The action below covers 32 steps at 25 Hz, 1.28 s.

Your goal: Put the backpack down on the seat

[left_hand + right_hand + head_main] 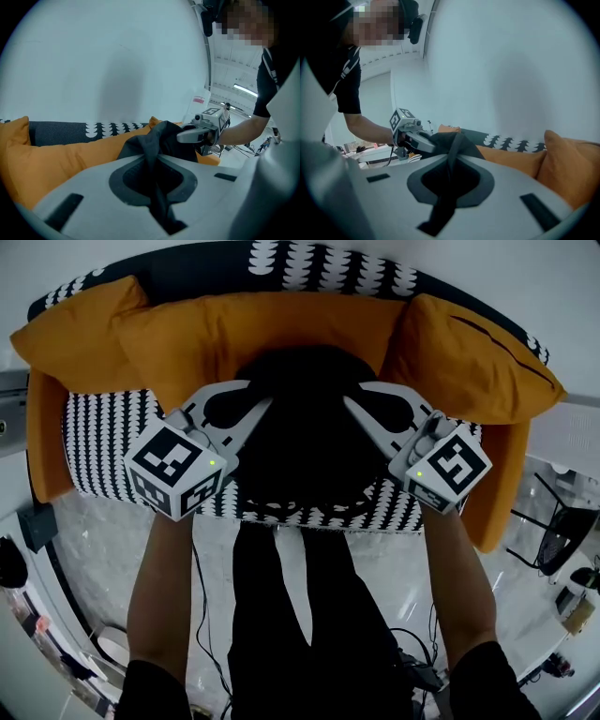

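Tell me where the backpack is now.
Head view, centre: backpack pinched between left gripper and right gripper, over the patterned seat, before the orange cushions.

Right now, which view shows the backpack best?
Head view: most of the backpack shows over the sofa seat, between the left hand-held gripper and right hand-held gripper. Each gripper view shows mainly a black fold pinched in shut jaws.

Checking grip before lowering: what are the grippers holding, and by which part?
The black backpack: left gripper and right gripper each have jaws shut on a bunched fold of its fabric, on opposite sides.
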Tool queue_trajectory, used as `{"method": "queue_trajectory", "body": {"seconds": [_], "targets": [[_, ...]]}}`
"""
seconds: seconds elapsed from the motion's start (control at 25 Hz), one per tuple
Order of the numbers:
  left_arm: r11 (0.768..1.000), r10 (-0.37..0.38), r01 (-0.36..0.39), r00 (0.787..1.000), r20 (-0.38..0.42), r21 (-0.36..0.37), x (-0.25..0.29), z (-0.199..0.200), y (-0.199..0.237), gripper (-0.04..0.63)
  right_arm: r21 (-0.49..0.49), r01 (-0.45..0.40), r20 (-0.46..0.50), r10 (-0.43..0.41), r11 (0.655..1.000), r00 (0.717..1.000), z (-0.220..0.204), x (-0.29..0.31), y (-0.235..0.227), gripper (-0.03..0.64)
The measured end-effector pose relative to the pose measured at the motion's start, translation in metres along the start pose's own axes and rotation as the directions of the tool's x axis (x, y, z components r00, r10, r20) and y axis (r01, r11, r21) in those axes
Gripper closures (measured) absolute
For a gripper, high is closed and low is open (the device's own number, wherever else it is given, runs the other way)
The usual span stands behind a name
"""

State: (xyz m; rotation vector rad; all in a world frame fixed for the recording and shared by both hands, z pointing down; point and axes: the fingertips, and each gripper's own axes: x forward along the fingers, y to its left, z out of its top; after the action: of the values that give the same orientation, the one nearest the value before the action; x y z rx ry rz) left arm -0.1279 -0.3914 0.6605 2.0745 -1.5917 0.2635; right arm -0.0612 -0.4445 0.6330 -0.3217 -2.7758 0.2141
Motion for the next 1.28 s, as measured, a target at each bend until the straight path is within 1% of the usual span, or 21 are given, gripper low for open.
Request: {"method": "queue_trajectory", "body": {"seconds": [0.52,0.8,1.04,1.12,1.2,1.28], "targets": [[1.0,-0.007,0.007,0.999,-0.053,0.008,0.018,-0.001,0.023,0.565,0.015,0.038,-0.021,-0.038,0.999,0.999,-0.007,0.014,-0.027,0.588],[1.0,-0.001,0.0,0.999,-0.054,-0.018,0.025,-0.004,0.03,0.565,0.01,0.062,-0.041,-0.061,0.998,0.997,-0.012,0.018,-0.035,0.586],[1.0,0.007,-0.007,0.999,-0.045,-0.012,0.024,-0.004,0.031,0.563,0.018,0.065,-0.034,-0.064,0.998,0.997,-0.012,0.018,-0.035,0.586],[1.0,0.016,-0.017,0.999,-0.036,-0.01,0.022,-0.004,0.033,0.545,0.03,0.069,-0.027,-0.068,0.997,0.997,-0.011,0.017,-0.036,0.569],[1.0,0.025,-0.025,0.999,-0.025,-0.014,0.021,-0.002,0.034,0.5,0.049,0.069,-0.015,-0.068,0.996,0.998,-0.009,0.015,-0.037,0.536],[0.999,0.031,-0.031,0.999,-0.013,-0.022,0.018,-0.001,0.036,0.488,0.071,0.066,0.003,-0.067,0.995,0.998,-0.005,0.012,-0.04,0.508]]}}
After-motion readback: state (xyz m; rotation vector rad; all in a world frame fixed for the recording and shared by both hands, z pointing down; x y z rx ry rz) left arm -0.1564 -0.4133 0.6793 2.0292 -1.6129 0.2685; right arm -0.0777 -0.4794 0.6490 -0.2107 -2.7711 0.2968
